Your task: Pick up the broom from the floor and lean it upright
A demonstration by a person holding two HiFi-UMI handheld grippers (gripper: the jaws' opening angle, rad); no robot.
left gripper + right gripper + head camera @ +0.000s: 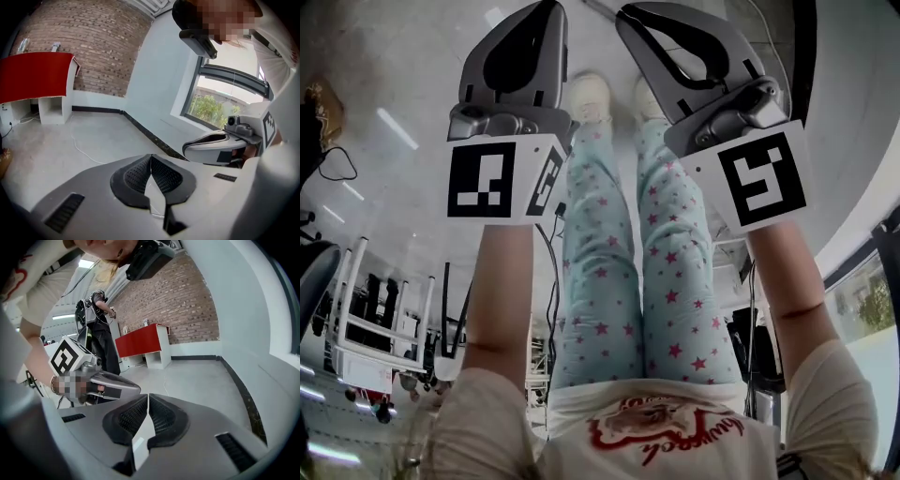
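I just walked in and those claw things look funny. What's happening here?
A person is holding a two-jaw gripper in each hand, out over their legs in starry trousers. The left gripper and the right gripper both have jaws closed together with nothing between them. The job is to lift a broom off the floor, but no broom shows in any view. Nearby, a red cabinet stands by a brick wall.

The head view looks steeply down past the person's legs [628,272]. The gripper views sit close behind the left claw [151,156] and right claw [148,396], facing across the room, sharing the red counter [35,75].
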